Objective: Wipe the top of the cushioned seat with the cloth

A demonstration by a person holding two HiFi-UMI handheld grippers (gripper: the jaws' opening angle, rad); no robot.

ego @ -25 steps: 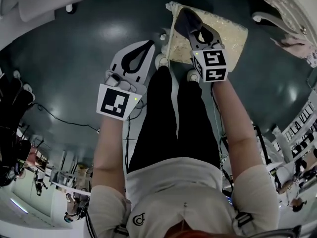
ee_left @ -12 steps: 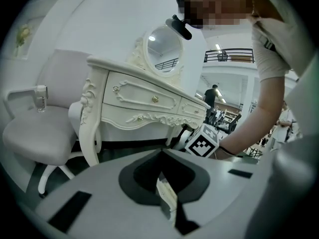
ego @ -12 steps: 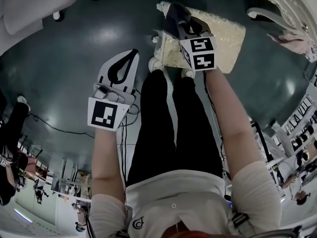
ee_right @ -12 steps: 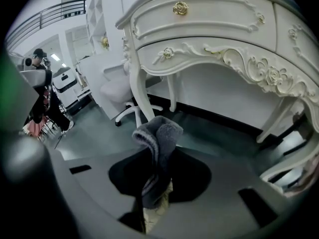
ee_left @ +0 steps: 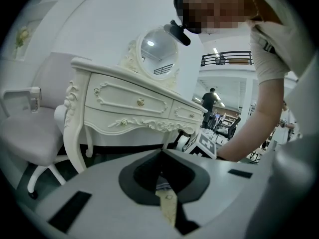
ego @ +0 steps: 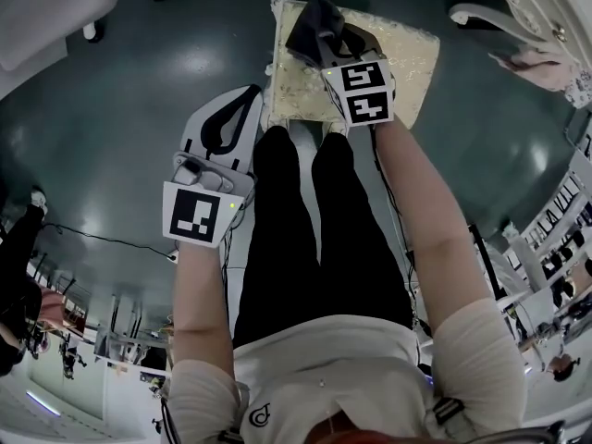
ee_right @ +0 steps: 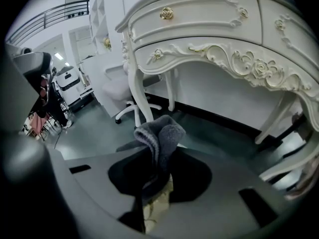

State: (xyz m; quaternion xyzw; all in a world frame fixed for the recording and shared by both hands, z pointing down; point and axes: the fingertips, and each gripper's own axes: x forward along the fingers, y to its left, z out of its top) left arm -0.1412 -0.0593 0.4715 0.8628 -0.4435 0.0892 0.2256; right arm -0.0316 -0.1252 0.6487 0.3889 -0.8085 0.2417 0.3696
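At the far middle, cushioned seat (ego: 407, 49): cream with a patterned top, standing on the dark floor (ego: 111, 109) just beyond the person's legs (ego: 296, 229).
Cloth (ego: 310, 24): dark grey and bunched, over the left part of the seat's top. In the right gripper view it stands up in a fold (ee_right: 160, 132) above the jaws. Whether it presses on the fabric cannot be told.
Right gripper (ego: 322, 46): reaches over the seat from the near side, its marker cube towards the person. Its jaws are closed on the cloth (ee_right: 157, 158), and a strip of cream seat shows below them.
Left gripper (ego: 252, 95): over the floor, left of the legs, with its tip just beside the seat's near-left corner. Its jaws are pressed together with nothing between them (ee_left: 161, 152). A sliver of cream seat shows through the slot behind the tips.
Dressing table (ee_right: 209, 29): white with carved scrollwork and gold drawer knobs, beyond the seat. An oval mirror (ee_left: 154, 46) stands on top of it.
Chair (ee_left: 30, 133): pale and padded, left of the dressing table.
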